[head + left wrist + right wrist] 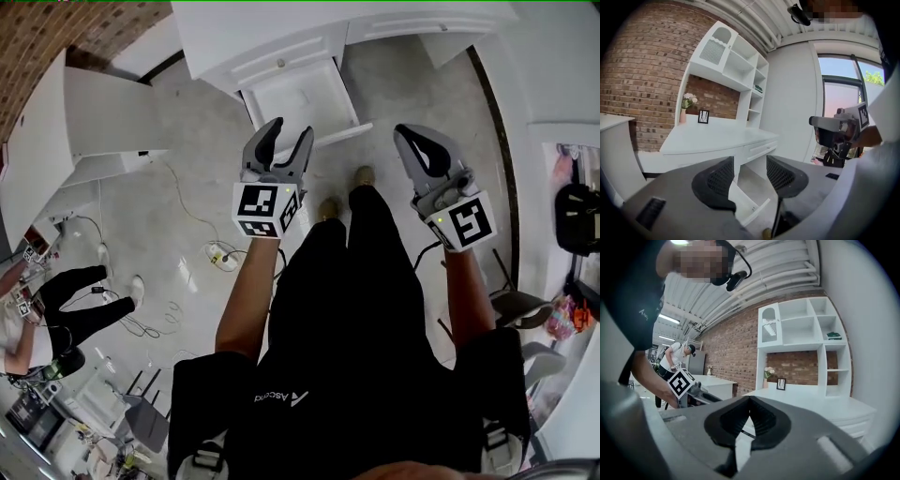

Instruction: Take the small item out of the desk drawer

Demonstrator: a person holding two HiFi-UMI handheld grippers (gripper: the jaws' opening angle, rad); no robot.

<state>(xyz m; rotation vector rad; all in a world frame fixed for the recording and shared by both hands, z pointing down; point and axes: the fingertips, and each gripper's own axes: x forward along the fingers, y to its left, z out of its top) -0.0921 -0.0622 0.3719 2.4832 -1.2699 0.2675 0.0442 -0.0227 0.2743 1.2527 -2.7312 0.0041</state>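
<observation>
The white desk stands ahead of me, and its drawer is pulled out. The drawer's inside looks plain white and no small item shows in it. My left gripper hovers open just in front of the drawer's front panel, nothing between its fingers. In the left gripper view the open drawer shows below the gap of the left gripper. My right gripper is held to the right of the drawer, shut and empty. In the right gripper view the right gripper has its jaws meeting at the tips.
A white hutch with shelves rises over the desk by a brick wall. Cables and a power strip lie on the floor at left. Another person crouches at far left. A chair stands at right. My shoes are near the drawer.
</observation>
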